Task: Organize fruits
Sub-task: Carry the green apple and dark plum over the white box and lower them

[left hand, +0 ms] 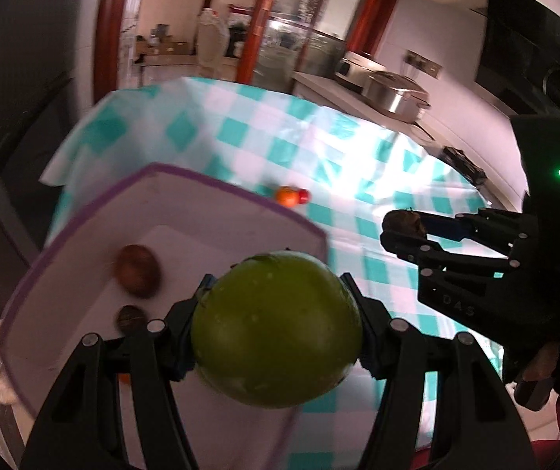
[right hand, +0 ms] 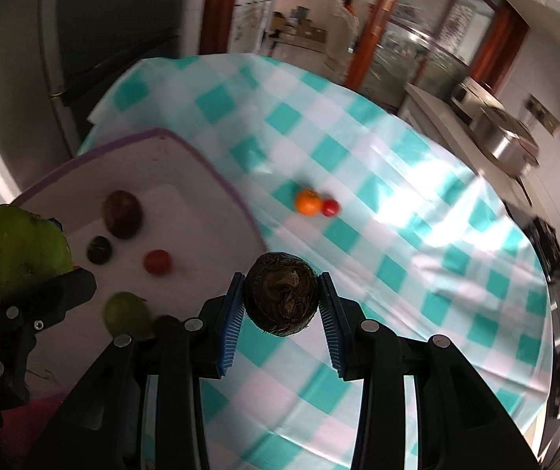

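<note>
The left gripper [left hand: 278,329] is pinching a large green fruit [left hand: 278,329] between its two fingers, holding it in the air over the near edge of a white tray [left hand: 217,211] with a purple rim. The right gripper [right hand: 281,299] clamps a dark, hairy brown fruit [right hand: 281,299] between its blue pads [right hand: 232,325], above the checked tablecloth [right hand: 417,274] just beside the tray. Inside the tray lie a brown oval fruit [right hand: 122,213], a small dark fruit [right hand: 98,249], a small red fruit [right hand: 157,261] and a smaller green fruit [right hand: 127,313], all apart from one another. Farther out on the table, beyond the tray's rim, an orange fruit [right hand: 308,202] and a little red one [right hand: 330,207] sit touching each other. A metal pot [left hand: 395,96] stands on the counter behind.
</note>
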Available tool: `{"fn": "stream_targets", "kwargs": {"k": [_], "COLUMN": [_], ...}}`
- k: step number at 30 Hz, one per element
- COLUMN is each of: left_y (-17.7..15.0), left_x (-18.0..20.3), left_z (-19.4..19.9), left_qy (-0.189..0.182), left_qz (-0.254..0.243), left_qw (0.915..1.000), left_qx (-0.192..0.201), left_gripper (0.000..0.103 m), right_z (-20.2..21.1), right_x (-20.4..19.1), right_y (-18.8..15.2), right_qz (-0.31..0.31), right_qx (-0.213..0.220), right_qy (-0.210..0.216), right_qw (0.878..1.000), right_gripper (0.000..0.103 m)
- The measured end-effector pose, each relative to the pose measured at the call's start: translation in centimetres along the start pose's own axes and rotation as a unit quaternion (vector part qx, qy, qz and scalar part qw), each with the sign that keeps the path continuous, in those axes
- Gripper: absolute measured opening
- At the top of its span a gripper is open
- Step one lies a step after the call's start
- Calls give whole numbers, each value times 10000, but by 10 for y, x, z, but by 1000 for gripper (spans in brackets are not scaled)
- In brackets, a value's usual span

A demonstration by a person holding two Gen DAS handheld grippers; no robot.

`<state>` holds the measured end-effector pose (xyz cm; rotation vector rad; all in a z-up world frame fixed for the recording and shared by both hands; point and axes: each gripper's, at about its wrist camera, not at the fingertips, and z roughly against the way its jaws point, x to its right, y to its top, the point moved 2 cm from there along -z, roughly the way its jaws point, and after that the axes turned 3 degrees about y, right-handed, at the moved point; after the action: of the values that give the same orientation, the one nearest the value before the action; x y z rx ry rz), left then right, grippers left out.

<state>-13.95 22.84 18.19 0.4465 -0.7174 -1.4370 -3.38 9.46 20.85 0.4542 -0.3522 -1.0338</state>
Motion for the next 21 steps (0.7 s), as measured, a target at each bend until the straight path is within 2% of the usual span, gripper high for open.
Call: {"fn": "stream_targets", "kwargs": {"k": [6, 11, 21], "left_y": [-14, -29, -62], "left_x": [-44, -66, -82], "left_z": [-1, -8, -32], "left_qy": [345, 597, 905], "left_qz": [267, 378, 658], "left_qw": [9986, 9954, 9845], "left_qx": [-314, -654, -1351], "left_gripper": [63, 63, 63], "right_z": [-14, -33, -88], "right_x": [-46, -73, -103], "right_y": [17, 25, 29], "right_qz": [388, 648, 1040], "right_qx": [-40, -153, -652], "right_qy": [235, 473, 950], "right_qw": [9990, 9967, 9879], "right_gripper": [38, 38, 38]}}
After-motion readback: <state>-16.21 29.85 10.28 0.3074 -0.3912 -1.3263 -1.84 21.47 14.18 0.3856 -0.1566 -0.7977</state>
